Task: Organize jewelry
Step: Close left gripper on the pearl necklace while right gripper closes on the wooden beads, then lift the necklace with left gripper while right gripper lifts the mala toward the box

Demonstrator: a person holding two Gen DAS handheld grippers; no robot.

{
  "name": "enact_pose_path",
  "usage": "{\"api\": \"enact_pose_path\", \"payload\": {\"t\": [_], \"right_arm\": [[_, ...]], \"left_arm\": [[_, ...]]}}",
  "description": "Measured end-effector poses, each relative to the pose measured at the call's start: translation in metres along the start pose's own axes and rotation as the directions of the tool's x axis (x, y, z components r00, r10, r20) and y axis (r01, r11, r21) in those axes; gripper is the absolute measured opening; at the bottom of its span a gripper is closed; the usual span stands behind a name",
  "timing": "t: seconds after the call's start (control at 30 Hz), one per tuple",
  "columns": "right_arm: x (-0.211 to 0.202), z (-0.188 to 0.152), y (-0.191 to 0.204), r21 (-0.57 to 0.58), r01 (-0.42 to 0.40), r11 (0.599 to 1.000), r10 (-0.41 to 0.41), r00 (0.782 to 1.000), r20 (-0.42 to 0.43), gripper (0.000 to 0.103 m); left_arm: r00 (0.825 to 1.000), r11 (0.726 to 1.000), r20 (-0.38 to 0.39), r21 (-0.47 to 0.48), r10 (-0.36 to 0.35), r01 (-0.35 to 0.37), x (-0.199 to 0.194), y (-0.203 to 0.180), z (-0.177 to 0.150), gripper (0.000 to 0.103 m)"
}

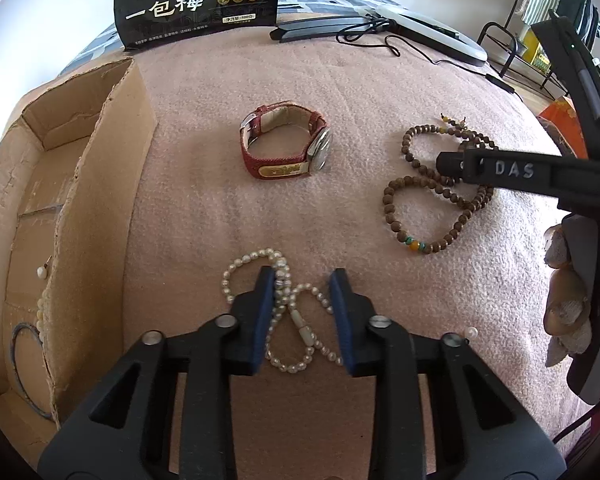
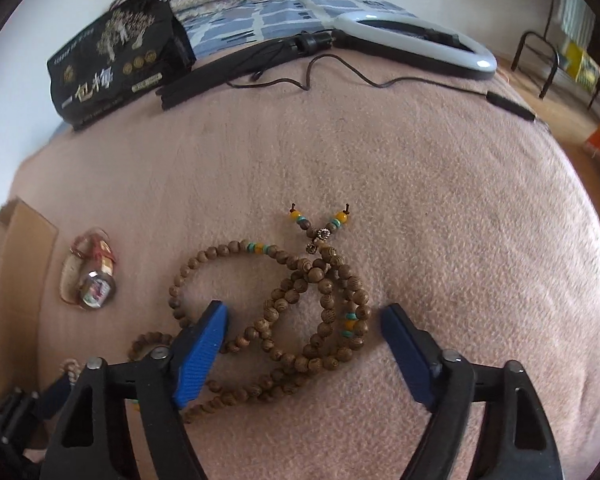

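A white pearl necklace (image 1: 284, 312) lies on the pink blanket. My left gripper (image 1: 303, 276) is open around it, blue pads on either side, low over the blanket. A brown wooden bead necklace (image 2: 300, 300) with yellow and turquoise beads lies coiled; it also shows in the left wrist view (image 1: 432, 196). My right gripper (image 2: 304, 316) is open over its coils, and its black finger shows in the left wrist view (image 1: 452, 162). A red-strap watch (image 1: 286, 146) lies at the blanket's middle, also in the right wrist view (image 2: 90, 276).
A cardboard box (image 1: 76, 216) at the left holds a pearl earring (image 1: 41, 273), a thin bangle (image 1: 24, 368) and pearls. A loose pearl (image 1: 471, 333) lies at the right. A black snack bag (image 1: 198, 0), ring light (image 2: 416, 40) and cable (image 2: 340, 76) lie at the back.
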State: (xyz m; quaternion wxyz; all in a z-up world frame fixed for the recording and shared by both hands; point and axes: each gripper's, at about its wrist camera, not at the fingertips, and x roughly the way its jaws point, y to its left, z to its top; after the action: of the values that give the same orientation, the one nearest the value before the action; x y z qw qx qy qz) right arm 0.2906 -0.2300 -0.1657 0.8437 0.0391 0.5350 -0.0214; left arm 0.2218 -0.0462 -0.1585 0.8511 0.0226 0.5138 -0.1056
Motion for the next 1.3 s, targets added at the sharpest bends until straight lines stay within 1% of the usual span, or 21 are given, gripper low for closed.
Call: {"api": "enact_pose_path", "payload": {"t": [0.03,0.07,0.1,0.13,0.17,0.2,0.27,0.3,0.33,0.47,0.63,0.93,1.3], "right_arm": [[-0.001,-0.001,0.0,-0.005,0.004,1.0,-0.004,1.0,0.005,0.061],[-0.003,-0.001,-0.001,-0.01,-0.001,1.0,0.001,1.0,0.01,0.051],[-0.004,-0.002,-0.001,-0.014,-0.008,1.0,0.008,1.0,0.012,0.045],[-0.005,-0.002,-0.003,-0.015,-0.014,1.0,0.014,1.0,0.014,0.036],[-0.005,-0.002,-0.004,-0.015,-0.024,1.0,0.025,1.0,0.015,0.031],[-0.006,-0.003,-0.006,-0.014,-0.034,0.999,0.034,0.999,0.014,0.029],[-0.006,-0.002,-0.01,-0.007,-0.051,0.999,0.051,0.999,0.015,0.018],[-0.008,-0.002,-0.013,0.003,-0.066,0.998,0.066,0.998,0.016,0.016],[-0.009,-0.003,-0.016,0.015,-0.082,0.997,0.082,0.997,0.015,0.011],[-0.017,-0.003,-0.023,0.043,-0.113,0.993,0.112,0.993,0.032,0.011],[-0.033,-0.003,-0.026,0.046,-0.134,0.99,0.131,0.989,0.07,0.011],[-0.073,0.0,-0.024,0.03,-0.184,0.982,0.178,0.973,0.15,0.011],[-0.125,-0.002,-0.016,-0.01,-0.218,0.976,0.214,0.947,0.242,0.011]], "left_arm": [[1.0,1.0,0.0,0.001,-0.004,0.004,0.0,-0.001,0.0,0.019],[1.0,1.0,-0.001,0.003,-0.009,0.009,0.0,-0.002,0.0,0.014],[1.0,1.0,0.0,0.007,-0.01,0.01,-0.001,-0.003,-0.001,0.012],[1.0,1.0,0.0,0.01,-0.01,0.01,-0.001,-0.004,-0.001,0.01],[1.0,1.0,0.001,0.012,-0.011,0.011,-0.001,-0.005,-0.002,0.009],[1.0,1.0,0.001,0.012,-0.013,0.013,-0.002,-0.005,-0.003,0.008],[1.0,1.0,0.0,0.004,-0.024,0.024,-0.003,-0.004,-0.004,0.006],[1.0,1.0,-0.001,-0.002,-0.031,0.031,-0.003,-0.004,-0.004,0.006],[0.999,0.999,-0.002,-0.007,-0.036,0.036,-0.004,-0.003,-0.005,0.006],[0.996,0.995,-0.003,-0.041,-0.092,0.092,-0.012,-0.001,-0.004,0.006],[0.993,0.992,0.025,-0.051,-0.118,0.119,-0.027,-0.002,-0.002,0.006],[0.985,0.984,0.088,-0.08,-0.15,0.157,-0.055,0.002,0.006,0.006],[0.971,0.979,0.181,-0.099,-0.156,0.176,-0.094,0.012,0.013,0.006]]}}
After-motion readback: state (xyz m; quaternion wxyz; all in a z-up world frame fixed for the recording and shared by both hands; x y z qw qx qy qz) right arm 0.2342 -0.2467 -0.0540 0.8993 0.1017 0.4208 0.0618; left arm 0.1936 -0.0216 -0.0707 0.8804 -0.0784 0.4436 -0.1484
